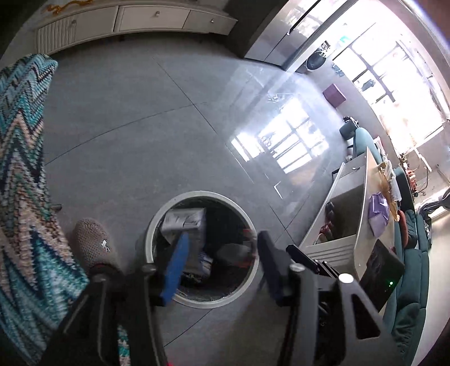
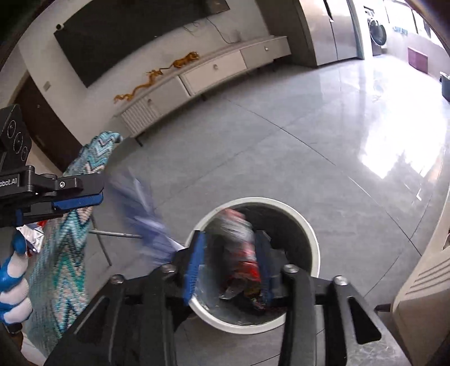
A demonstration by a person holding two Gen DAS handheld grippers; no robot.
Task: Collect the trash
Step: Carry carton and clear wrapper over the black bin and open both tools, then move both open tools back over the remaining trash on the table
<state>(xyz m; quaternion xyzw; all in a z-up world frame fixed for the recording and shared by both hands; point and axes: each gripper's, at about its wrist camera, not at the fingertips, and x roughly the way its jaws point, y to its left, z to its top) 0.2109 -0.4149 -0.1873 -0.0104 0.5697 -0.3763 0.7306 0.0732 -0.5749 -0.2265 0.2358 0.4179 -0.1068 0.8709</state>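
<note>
Right wrist view has the right gripper [image 2: 229, 261] over the white-rimmed trash bin [image 2: 312, 233], jaws apart, a blurred red-and-silver wrapper [image 2: 239, 245] loose between them, and a blurred blue-white sheet [image 2: 140, 208] at nine o'clock under the left gripper [image 2: 78, 202]. Left wrist view alone shows the left gripper's jaws apart and empty over the bin, a grey slipper [image 1: 92, 242] at nine o'clock, and a desk [image 1: 362, 197] at three o'clock.

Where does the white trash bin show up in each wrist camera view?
Left wrist: the white trash bin sits low centre on the floor, behind the left gripper.
Right wrist: the bin is low centre-right, under the right gripper.
Shared landmark: the white drawer cabinet along the wall.
</note>
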